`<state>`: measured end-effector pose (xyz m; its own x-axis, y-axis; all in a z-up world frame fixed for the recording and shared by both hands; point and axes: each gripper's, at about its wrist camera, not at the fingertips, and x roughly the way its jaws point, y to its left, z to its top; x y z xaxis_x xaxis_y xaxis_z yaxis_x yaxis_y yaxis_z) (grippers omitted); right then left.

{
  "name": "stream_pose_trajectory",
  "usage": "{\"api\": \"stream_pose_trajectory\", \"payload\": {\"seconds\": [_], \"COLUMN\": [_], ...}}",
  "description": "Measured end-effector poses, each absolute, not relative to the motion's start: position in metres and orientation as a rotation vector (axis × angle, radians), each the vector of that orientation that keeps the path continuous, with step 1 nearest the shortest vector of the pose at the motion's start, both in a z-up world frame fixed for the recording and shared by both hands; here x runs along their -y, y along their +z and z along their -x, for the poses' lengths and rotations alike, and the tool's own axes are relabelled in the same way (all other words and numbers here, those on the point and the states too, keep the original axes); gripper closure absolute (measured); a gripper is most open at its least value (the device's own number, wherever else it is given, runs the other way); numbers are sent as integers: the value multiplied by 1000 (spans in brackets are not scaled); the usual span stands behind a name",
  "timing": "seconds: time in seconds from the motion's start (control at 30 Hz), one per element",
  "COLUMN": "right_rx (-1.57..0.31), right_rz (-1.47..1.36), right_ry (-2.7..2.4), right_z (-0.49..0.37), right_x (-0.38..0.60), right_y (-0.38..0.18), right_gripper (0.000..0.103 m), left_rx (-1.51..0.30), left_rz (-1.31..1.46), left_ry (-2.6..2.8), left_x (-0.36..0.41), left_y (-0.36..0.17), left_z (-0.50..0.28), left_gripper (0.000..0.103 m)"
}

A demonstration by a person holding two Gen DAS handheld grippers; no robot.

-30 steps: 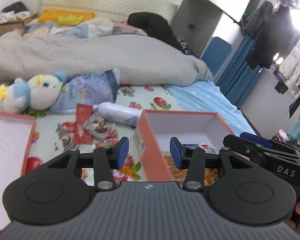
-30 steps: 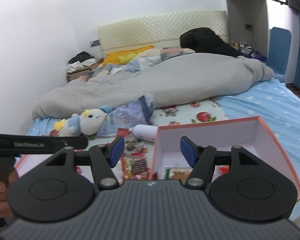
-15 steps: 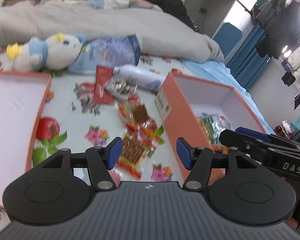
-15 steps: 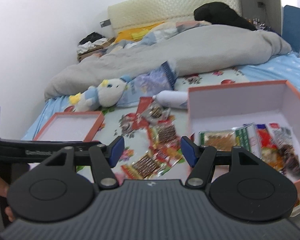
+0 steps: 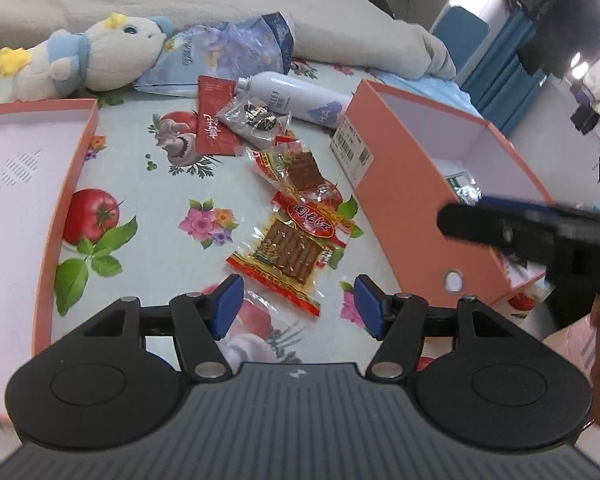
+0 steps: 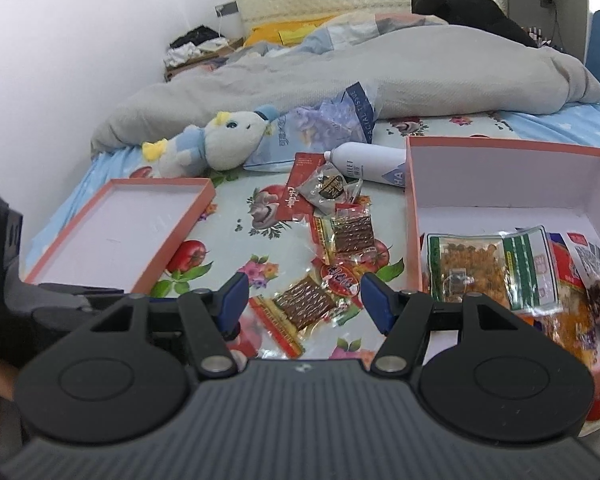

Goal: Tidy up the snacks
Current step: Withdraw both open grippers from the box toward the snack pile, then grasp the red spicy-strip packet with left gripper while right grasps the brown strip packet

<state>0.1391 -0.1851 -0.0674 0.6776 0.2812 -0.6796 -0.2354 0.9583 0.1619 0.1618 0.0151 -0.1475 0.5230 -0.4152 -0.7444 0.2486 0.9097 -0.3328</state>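
Lying flat mid-bed between lid [image 5: 28, 184] and box [image 5: 412, 184]: snack packet [image 5: 288, 256], nearest of the loose ones. Judged light, thin, crinkly, slippery film; best pinched at a sealed edge. Left gripper [image 5: 296, 308], right gripper [image 6: 300, 300]: fingers spread, holding nothing.

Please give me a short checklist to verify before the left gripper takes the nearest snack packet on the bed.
1. Left gripper open and holding nothing: ok.
2. Nearest snack packet lies between the fingers' line, ahead of them: ok.
3. Packet free of other packets: not ok, a red-label packet overlaps its far end.
4. Orange box open, with room inside: ok.
5. Right gripper open, not holding anything: ok.
6. Fingers already touching the packet: cannot tell.
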Motion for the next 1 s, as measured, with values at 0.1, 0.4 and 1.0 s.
{"api": "stream_pose_trajectory", "payload": {"seconds": [0.1,0.4,1.0], "right_rx": [-802,-974,-1283], "right_rz": [-56,-8,107], "right_ry": [308,386,284], "right_z": [-167,-271,-379], "right_x": [183,160,134], "right_y": [-70,-95,-168], "right_gripper": [39,39,19], "left_rx": [-947,-936,-958], "left_rz": [155,77,-4], "left_ry": [-410,-482,-603], "left_x": [-9,6,19], "left_y": [-156,-188,-225], "left_z": [-176,-211,-244], "left_gripper": [25,14,14]}}
